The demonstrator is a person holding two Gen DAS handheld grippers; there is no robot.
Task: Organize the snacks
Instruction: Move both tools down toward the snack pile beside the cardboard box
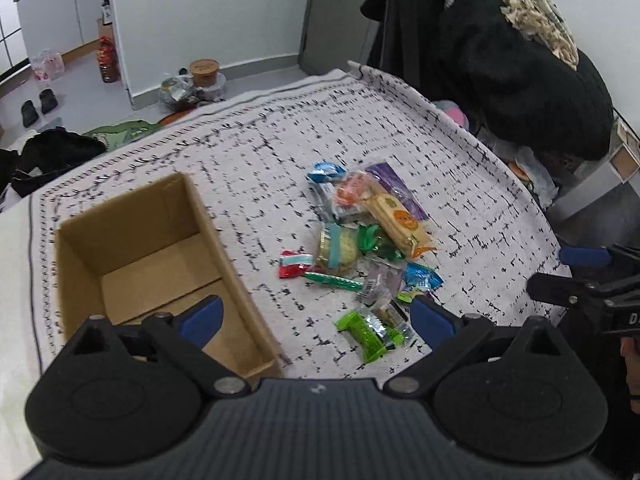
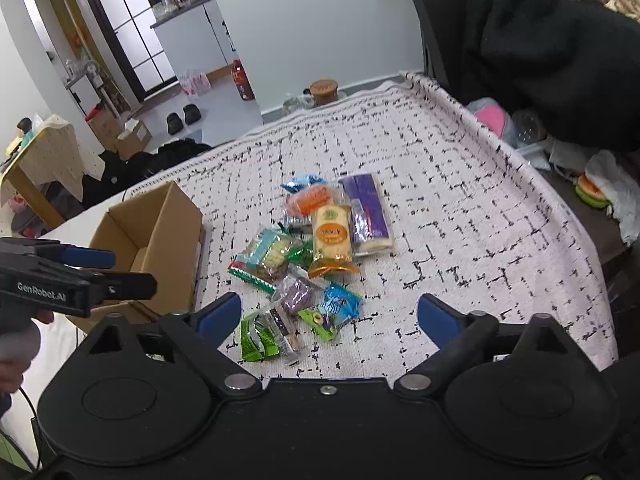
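Snacks in crinkly wrappers lie heaped on the black-flecked white cloth (image 1: 248,152) over the desk. In the left wrist view the left hand-held gripper (image 1: 316,316) hangs with its blue-tipped fingers spread wide and nothing between them, one tip over the open brown cardboard box (image 1: 224,236), the other by the bright green foil packet (image 1: 362,334). The box looks empty, so the sorting seems barely begun. The long yellow cracker pack (image 1: 398,220) lies across the purple bar wrapper (image 1: 394,188), and a round green-banded biscuit pack (image 1: 338,246) leans on its neighbours; a pinch at any one may drag or scatter the others, and slick foil may slip from the pads. The box wall stands close to the left fingertip and could be knocked.

In the right wrist view the right hand-held gripper (image 2: 330,314) is likewise wide open and holds nothing, poised above the green packet (image 2: 258,338), a small purple sachet (image 2: 298,294) and a blue foil pouch (image 2: 340,304). The left tool juts in just before the box (image 2: 160,224), so both reaching together risks a clash. Dark clothing (image 2: 560,48) crowds the far right edge, clear of the pile.
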